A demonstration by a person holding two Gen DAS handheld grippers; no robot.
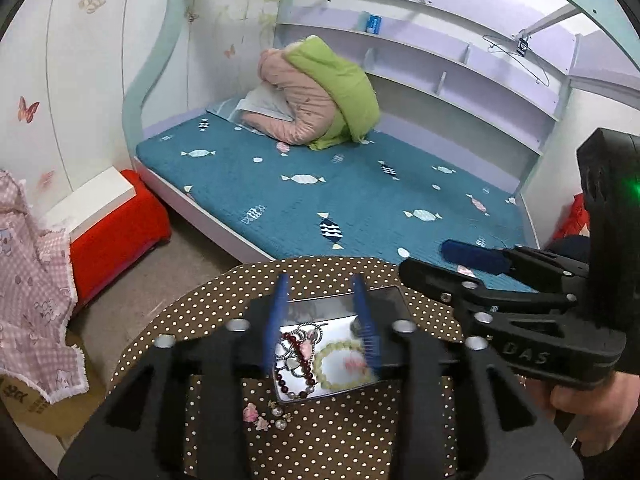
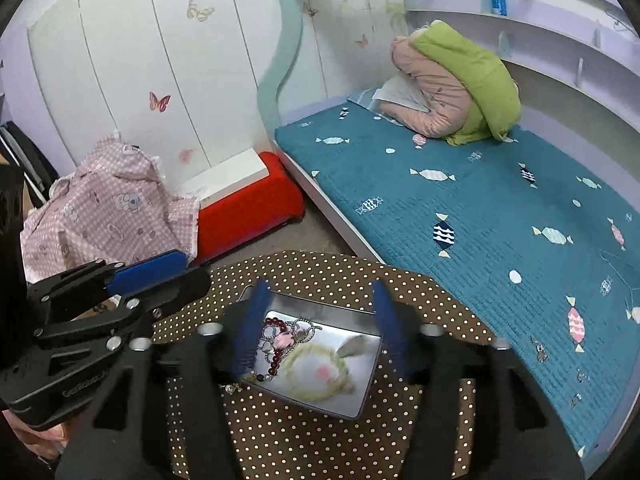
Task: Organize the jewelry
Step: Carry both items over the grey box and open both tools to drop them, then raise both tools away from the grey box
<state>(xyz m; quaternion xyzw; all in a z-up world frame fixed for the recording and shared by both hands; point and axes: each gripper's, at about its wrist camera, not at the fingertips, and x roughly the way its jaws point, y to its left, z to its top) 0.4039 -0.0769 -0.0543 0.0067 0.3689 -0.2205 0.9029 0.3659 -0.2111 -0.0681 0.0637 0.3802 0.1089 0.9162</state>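
Beaded bracelets (image 1: 316, 364) in shiny rectangular tin (image 1: 384, 300)

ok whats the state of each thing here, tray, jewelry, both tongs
metal tray: lidless, on the polka-dot table
dark red bead bracelet: in tray
pale green bead bracelet: in tray
pink flower earrings: loose on table, outside tray
left tongs: open, empty
right tongs: open, empty

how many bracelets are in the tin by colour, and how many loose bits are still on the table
dark red bead bracelet: 1
pale green bead bracelet: 1
silver chain bracelet: 1
small loose pieces on the dotted tablecloth beside the tin: about 4, too small to be sure
total: about 7
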